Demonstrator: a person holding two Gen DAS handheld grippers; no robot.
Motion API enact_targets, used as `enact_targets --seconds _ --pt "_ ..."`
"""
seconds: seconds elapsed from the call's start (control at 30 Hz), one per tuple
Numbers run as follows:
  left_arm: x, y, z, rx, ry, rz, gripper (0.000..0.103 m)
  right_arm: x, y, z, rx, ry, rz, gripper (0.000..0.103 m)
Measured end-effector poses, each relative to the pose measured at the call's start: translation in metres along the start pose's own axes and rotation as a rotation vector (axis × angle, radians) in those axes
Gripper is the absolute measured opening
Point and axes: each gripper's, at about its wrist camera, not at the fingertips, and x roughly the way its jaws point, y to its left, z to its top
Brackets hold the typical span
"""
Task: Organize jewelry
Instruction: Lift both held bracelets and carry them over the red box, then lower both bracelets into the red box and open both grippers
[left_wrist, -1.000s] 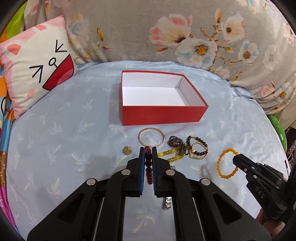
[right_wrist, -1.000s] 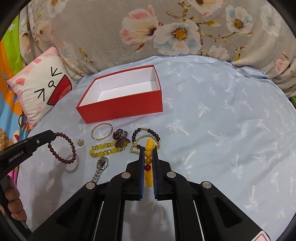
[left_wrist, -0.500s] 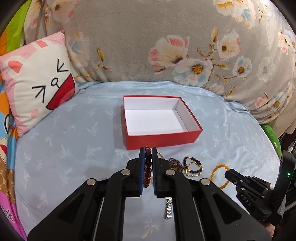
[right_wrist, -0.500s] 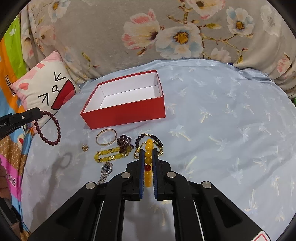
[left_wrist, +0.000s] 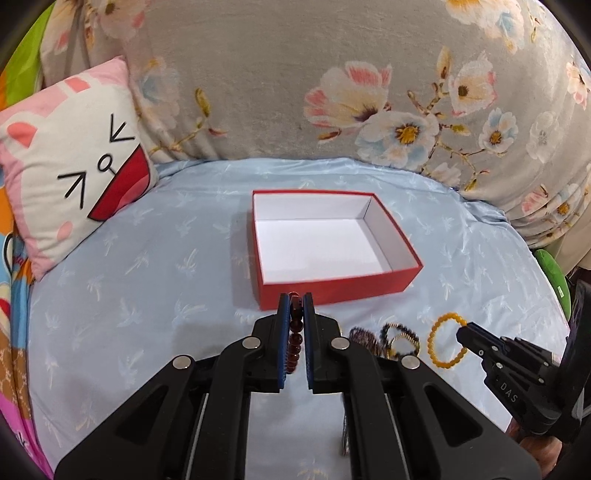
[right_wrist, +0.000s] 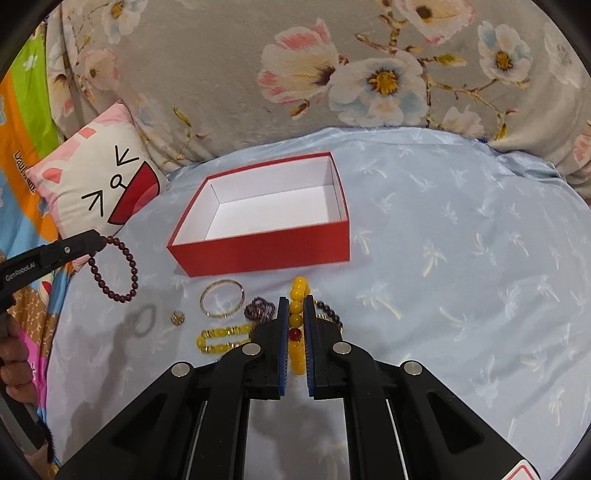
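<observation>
Left claw clamps a dark red bead bracelet, hanging clear above the pale blue bed sheet — left of the open red cardboard box. Right claw pinches a yellow bead bracelet, raised near the box's front wall.

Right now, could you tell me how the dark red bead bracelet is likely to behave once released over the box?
The dark red bead bracelet hangs as a limp loop from the left gripper, so it will probably collapse into a heap. Its round beads may slide on the red box floor.
</observation>
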Motion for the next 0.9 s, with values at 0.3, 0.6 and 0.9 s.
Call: enact_targets --seconds 0.3,0.6,0.9 --pt "0.068 -0.012 0.072 0.031 -0.052 -0.014 0.005 0.058 0.005 0.101 -0.020 -0.027 0.077 0.007" --pt "0.139 0.003 0.101 0.008 -0.015 0.014 0.005 0.147 0.011 0.150 -0.046 0.045 0.066 0.007" --pt "0.108 0.030 0.019 0.006 0.059 0.026 0.038 0.127 0.007 0.120 -0.037 0.035 0.068 0.007"
